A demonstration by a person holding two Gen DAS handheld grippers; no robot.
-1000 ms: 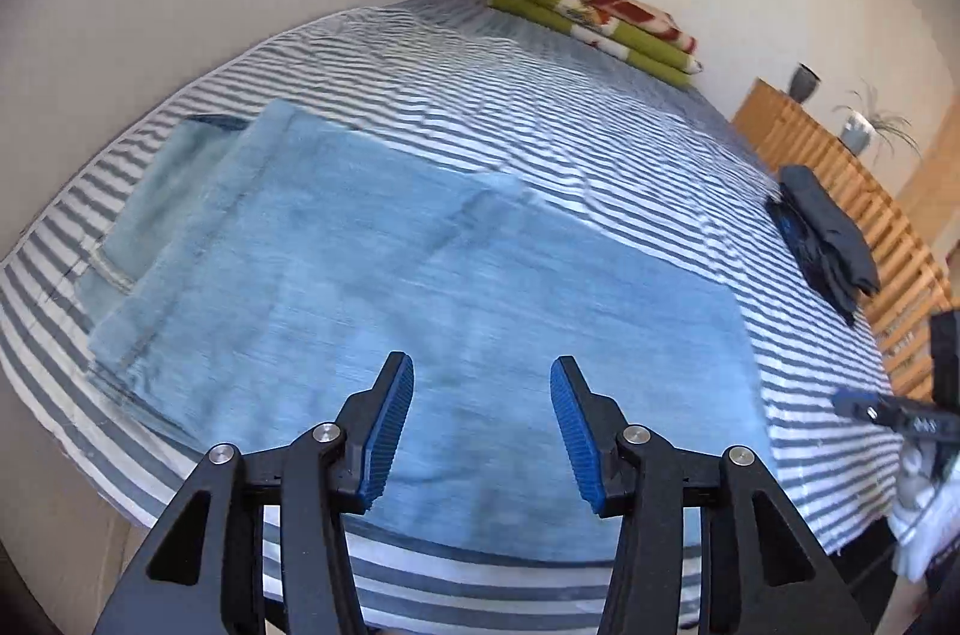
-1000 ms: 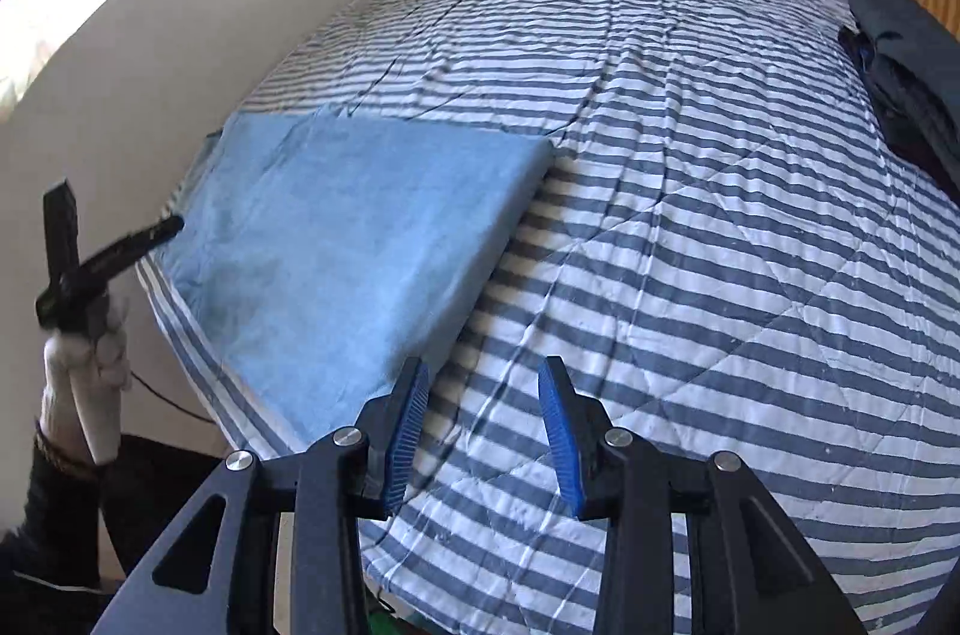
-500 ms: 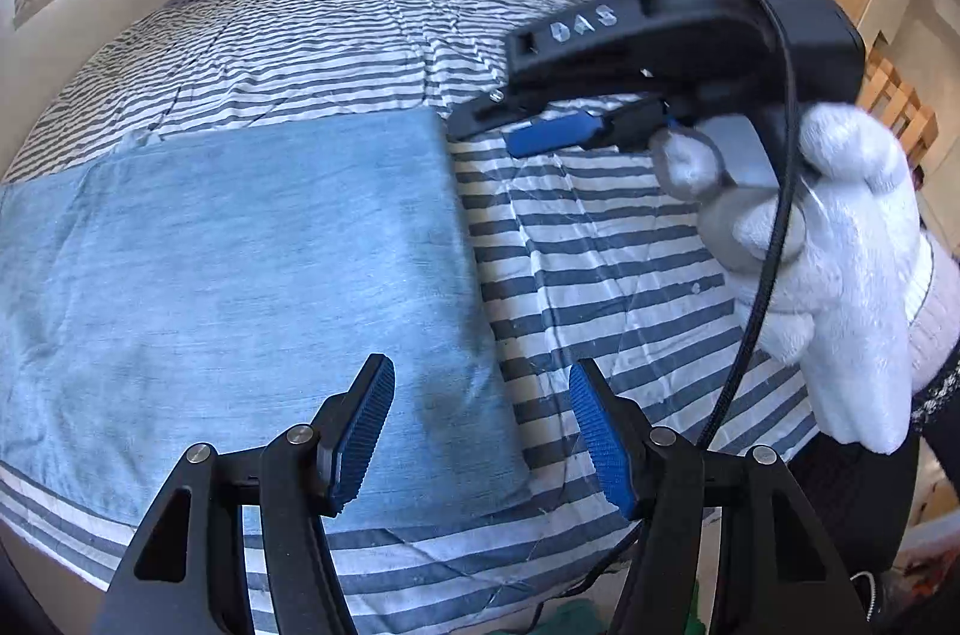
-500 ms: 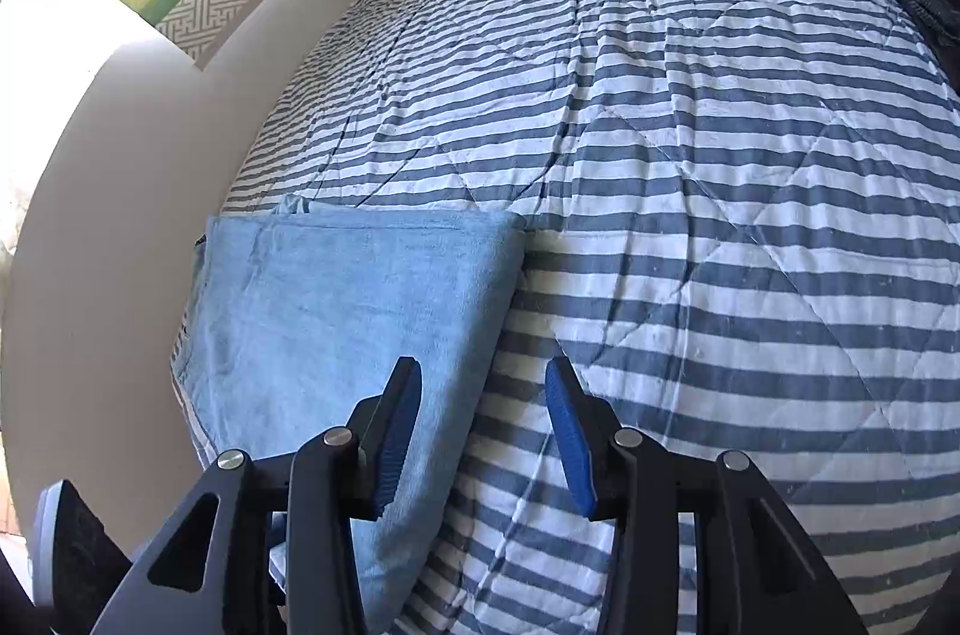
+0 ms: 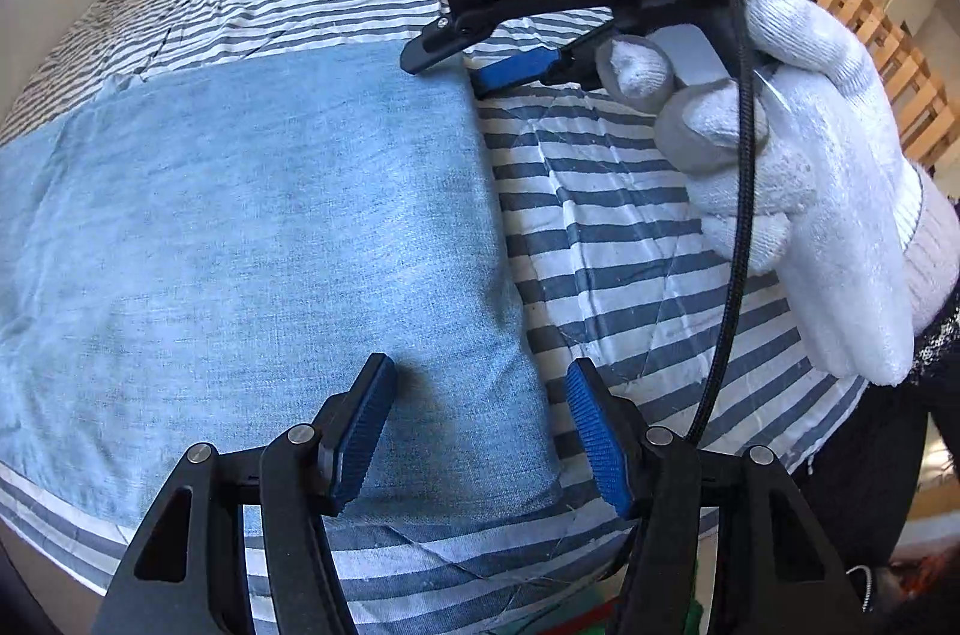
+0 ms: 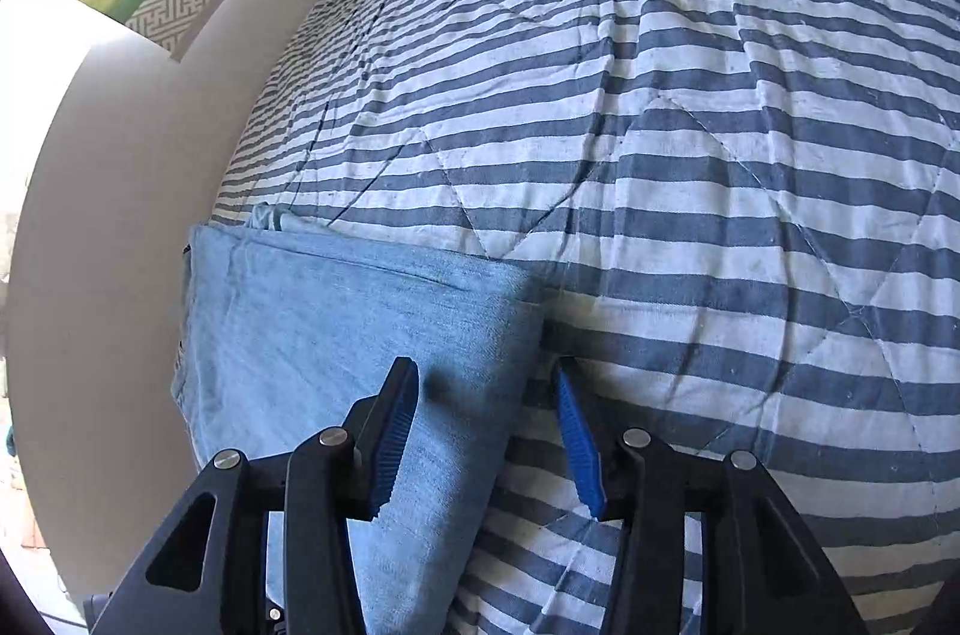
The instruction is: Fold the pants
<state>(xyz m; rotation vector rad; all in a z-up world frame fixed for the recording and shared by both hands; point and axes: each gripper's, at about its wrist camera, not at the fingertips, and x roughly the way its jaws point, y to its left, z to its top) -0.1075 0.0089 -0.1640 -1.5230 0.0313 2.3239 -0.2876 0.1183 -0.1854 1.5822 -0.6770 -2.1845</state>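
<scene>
The pants [image 5: 252, 227], light blue denim already folded into a flat panel, lay on the striped quilt [image 5: 630, 239] near the bed's front edge, their long axis running from nine to three o'clock in the left wrist view. Their right-hand short edge ran roughly from twelve to six, and the coming move turned on that edge.

The left gripper [image 5: 480, 425] pointed steeply down over the near end of that edge, at about six o'clock in its view. Its jaws stood apart and had just been opening; one pad was over denim, the other over quilt, so the edge sat between them with neither pad pressing on it.

Further right, at about one o'clock in the same view, a white-gloved hand [image 5: 798, 191] held the right gripper [image 5: 474, 62] at the far corner of that edge. In its own view, the right gripper [image 6: 486, 431] straddled the edge likewise, denim at nine o'clock and quilt at three, jaws parted and just widening. Whether its pads already brushed the cloth was hard to tell through the lens curve; they seemed clear.

Both grippers sat about equally close, one at each end, which suggested a paired pinch to carry the edge toward nine o'clock.
</scene>
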